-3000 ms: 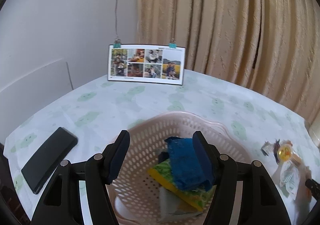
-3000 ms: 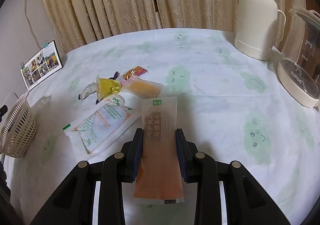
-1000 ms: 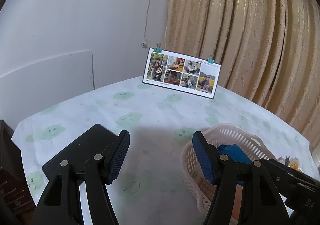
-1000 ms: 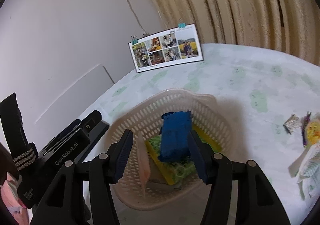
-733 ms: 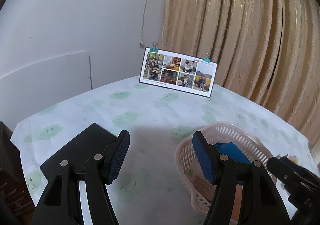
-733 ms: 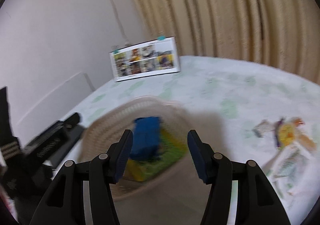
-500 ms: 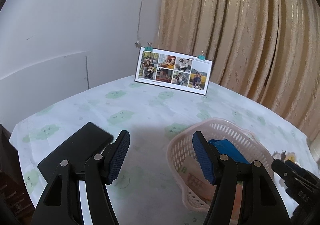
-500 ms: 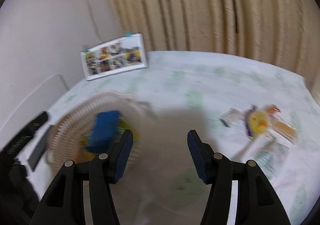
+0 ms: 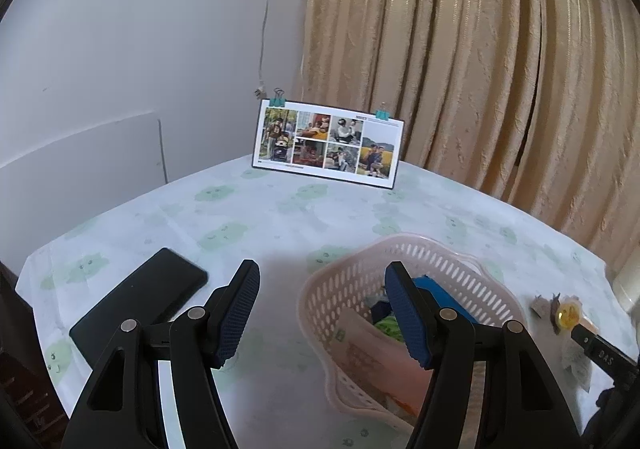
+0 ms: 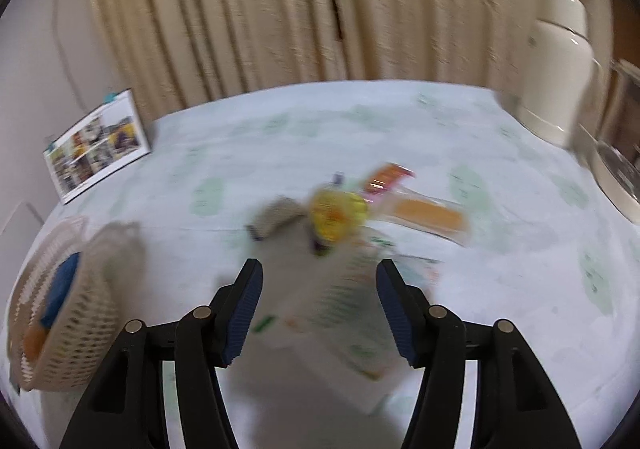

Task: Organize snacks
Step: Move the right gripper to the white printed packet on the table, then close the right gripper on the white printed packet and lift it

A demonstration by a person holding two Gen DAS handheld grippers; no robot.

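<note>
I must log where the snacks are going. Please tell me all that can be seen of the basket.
The basket is pale pink-beige plastic, with walls pierced by rows of small holes and a wavy, flared rim. It stands upright on the table, on a cloth printed with green faces. Inside lie a blue packet, a green packet and an orange packet leaning against the near wall. The left gripper hangs open just before it, apparently without touching.

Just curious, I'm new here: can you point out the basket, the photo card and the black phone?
basket (image 9: pixel 436 249): left wrist view, far rim.
photo card (image 9: pixel 326 141): left wrist view, middle of the collage.
black phone (image 9: pixel 140 301): left wrist view, screen centre.
</note>
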